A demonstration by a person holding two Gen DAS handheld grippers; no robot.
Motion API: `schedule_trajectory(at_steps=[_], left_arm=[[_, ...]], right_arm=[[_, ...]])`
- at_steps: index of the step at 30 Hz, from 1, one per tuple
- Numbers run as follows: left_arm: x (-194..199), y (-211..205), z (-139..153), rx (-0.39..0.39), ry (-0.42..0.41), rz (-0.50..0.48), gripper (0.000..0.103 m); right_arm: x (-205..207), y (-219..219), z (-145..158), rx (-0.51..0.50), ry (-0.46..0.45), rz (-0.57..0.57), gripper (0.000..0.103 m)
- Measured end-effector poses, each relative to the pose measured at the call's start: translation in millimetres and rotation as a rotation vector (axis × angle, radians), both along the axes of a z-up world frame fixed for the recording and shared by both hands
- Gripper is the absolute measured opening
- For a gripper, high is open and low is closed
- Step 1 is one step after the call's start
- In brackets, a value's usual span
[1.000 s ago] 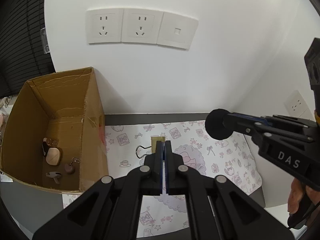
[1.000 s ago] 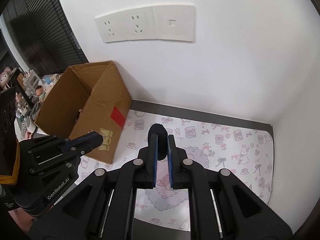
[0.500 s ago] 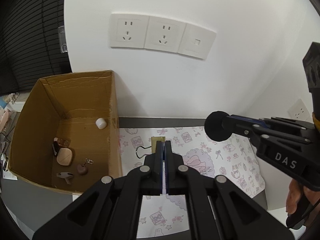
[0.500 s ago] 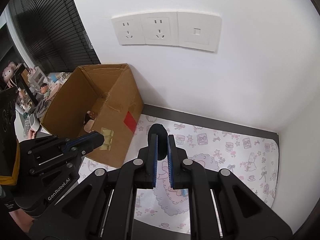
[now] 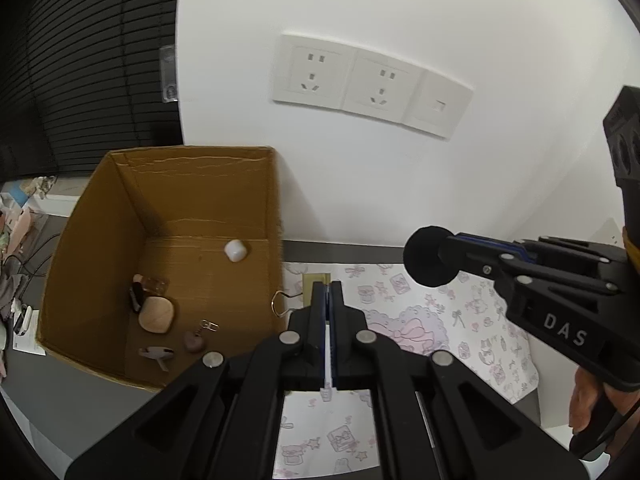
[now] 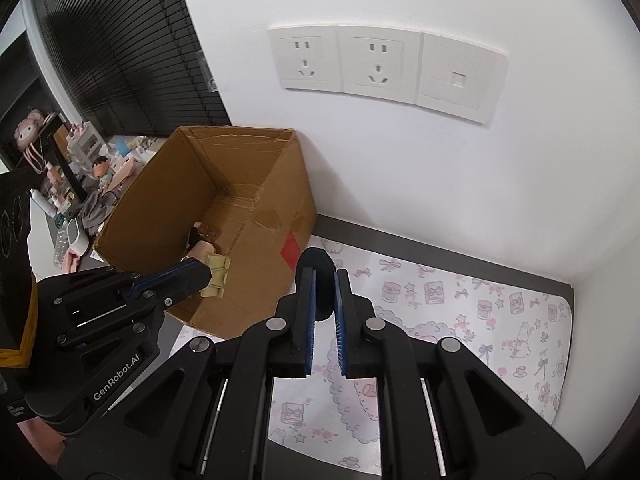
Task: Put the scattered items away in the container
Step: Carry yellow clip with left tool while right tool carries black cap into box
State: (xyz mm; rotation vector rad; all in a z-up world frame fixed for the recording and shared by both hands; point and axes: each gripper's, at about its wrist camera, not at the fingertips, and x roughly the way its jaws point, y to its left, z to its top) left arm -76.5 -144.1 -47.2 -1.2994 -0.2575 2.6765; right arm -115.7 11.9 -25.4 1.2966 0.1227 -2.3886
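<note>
Legibly, "DAS" marks right gripper [image 5: 430, 256], fingers clenched on black foam ball [image 6: 318, 276]; "GenRobot.AI" marks left gripper [image 6: 208, 276], fingers clenched on binder clip [image 5: 310, 286], beside cardboard box [image 5: 272, 216] rim.

Brown cardboard box [image 5: 100, 240], red square patch [image 6: 291, 249] on outer side at 3 o'clock. Inside: white cap [image 5: 235, 249] at 1 o'clock, tan rounded case [image 5: 156, 314] near centre, dark brown keyring charm [image 5: 194, 340] at 5 o'clock. White mat [image 6: 460, 308] patterned with pink bows, stars, bunnies and a lilac scalloped cloud. Pale yellow binder clip [image 6: 216, 276] with silver wire handles between blue pads of black left gripper [image 5: 328, 292]. Black foam disc [image 6: 318, 280] between blue pads of black right gripper [image 6: 324, 288]. White wall sockets [image 5: 368, 84]; black blinds [image 5: 80, 60] at 10 o'clock.
</note>
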Motion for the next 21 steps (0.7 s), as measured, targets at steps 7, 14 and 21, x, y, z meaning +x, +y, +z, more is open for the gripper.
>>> schedule_trajectory(at_steps=[7, 14, 21], left_arm=[[-4.6, -26.7, 2.0, 0.0, 0.006, 0.036, 0.001], [-10.9, -50.2, 2.3, -0.003, 0.006, 0.066, 0.001], [-16.4, -70.9, -3.0, 0.003, -0.003, 0.09, 0.001]], right_arm=[[-6.0, -27.1, 3.7, 0.003, 0.007, 0.041, 0.009], [-12.9, -55.4, 6.7, 0.008, 0.015, 0.078, 0.009], [-17.6, -81.5, 4.6, 0.013, 0.008, 0.111, 0.009]])
